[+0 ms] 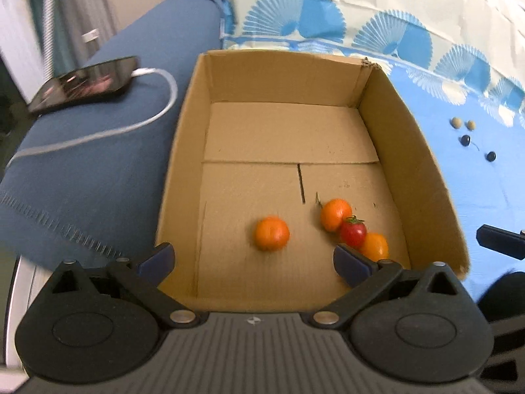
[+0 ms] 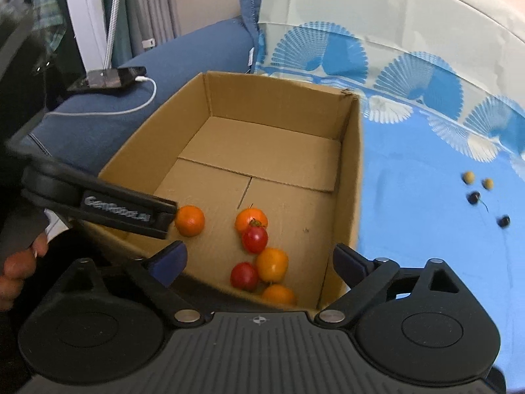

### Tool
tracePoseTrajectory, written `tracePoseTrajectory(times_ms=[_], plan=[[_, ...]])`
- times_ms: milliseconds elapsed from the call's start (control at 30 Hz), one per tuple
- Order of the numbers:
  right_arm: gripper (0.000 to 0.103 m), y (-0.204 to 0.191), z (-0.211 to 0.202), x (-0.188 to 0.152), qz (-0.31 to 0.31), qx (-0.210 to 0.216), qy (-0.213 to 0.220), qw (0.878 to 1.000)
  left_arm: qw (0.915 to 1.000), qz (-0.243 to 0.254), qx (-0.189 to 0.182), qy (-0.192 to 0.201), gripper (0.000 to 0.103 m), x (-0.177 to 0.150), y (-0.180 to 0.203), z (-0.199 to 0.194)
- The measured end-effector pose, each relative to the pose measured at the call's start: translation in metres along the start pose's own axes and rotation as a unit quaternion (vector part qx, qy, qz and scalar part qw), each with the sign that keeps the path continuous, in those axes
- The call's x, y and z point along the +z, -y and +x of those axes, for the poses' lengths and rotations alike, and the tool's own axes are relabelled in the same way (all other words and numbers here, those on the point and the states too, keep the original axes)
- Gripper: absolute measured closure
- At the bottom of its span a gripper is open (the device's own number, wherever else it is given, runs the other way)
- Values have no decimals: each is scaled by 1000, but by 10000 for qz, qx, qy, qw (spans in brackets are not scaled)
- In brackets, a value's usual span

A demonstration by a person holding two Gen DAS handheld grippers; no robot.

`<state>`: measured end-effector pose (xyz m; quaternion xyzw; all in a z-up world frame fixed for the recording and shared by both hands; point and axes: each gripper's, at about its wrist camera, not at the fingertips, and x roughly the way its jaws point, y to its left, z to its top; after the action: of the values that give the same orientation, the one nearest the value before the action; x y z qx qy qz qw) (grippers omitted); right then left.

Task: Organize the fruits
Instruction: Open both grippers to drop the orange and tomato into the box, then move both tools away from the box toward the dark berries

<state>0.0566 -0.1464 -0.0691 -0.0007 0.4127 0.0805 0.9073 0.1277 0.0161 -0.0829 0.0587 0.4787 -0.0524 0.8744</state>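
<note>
An open cardboard box (image 1: 410, 170) stands on a blue patterned cloth. In the left wrist view one orange fruit (image 1: 272, 233) lies alone on its floor, beside a cluster of two more orange fruits (image 1: 335, 214) and a red tomato (image 1: 352, 232). My left gripper (image 1: 254, 261) hangs open above the box's near end, holding nothing. The right wrist view shows the same box (image 2: 351, 164) with several orange fruits (image 2: 271, 264) and two red tomatoes (image 2: 255, 239). My right gripper (image 2: 261, 261) is open and empty over the near corner. One of the left gripper's fingers (image 2: 131, 215) reaches in beside the lone orange fruit (image 2: 189, 220).
Two olive-coloured small fruits (image 2: 469, 177) and two dark ones (image 2: 474, 198) lie on the blue cloth (image 2: 410, 213) right of the box. A phone (image 1: 85, 82) on a white cable rests on the blue blanket to the left. A person's hand (image 2: 16, 269) shows at the left edge.
</note>
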Motion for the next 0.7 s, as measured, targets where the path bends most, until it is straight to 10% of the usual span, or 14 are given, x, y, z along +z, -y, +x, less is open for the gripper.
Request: tracePoseTrajectory(times_ms=[700], plan=[[1, -12, -113, -43, -53, -403, 1084, 9933, 9971, -54, 75, 754, 0, -67, 18, -101]])
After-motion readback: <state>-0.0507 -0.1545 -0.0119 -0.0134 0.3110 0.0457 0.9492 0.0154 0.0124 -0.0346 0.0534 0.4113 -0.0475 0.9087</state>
